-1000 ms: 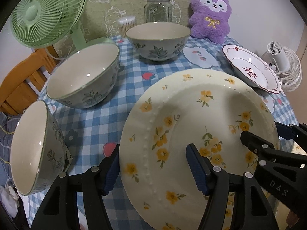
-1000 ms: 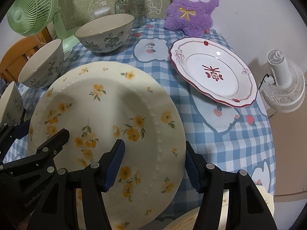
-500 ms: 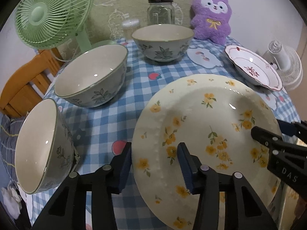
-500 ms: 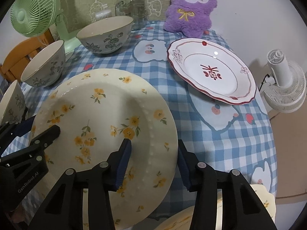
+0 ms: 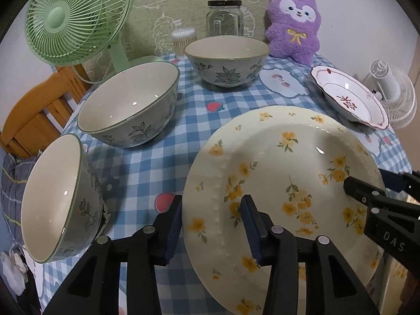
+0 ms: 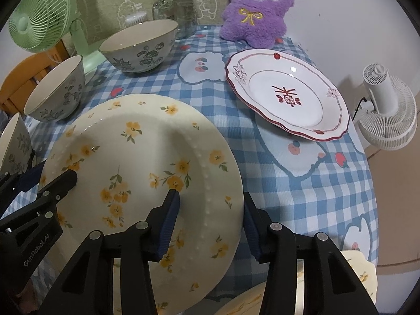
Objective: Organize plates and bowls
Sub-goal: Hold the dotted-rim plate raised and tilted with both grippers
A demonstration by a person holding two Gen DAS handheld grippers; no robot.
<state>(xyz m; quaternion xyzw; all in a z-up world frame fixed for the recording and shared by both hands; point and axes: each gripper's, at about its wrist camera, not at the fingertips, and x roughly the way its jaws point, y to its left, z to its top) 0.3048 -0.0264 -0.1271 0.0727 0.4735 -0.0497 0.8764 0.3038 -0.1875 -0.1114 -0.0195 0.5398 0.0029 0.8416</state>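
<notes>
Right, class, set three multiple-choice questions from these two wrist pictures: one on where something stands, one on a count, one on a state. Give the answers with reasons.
1. Where is the red-patterned plate?
A. Beside the white fan
B. Inside a bowl
C. Under the glass jar

2. How many leaf-patterned bowls show in the left wrist view?
A. One
B. Three
C. Five

3. How is the yellow-flowered plate held?
A. Flat, untouched
B. By one gripper only
C. Raised, both grippers on its rim

Answers:
1 A: it lies on the checked cloth next to the white fan.
2 B: three bowls.
3 C: left gripper and right gripper each straddle opposite edges.
</notes>
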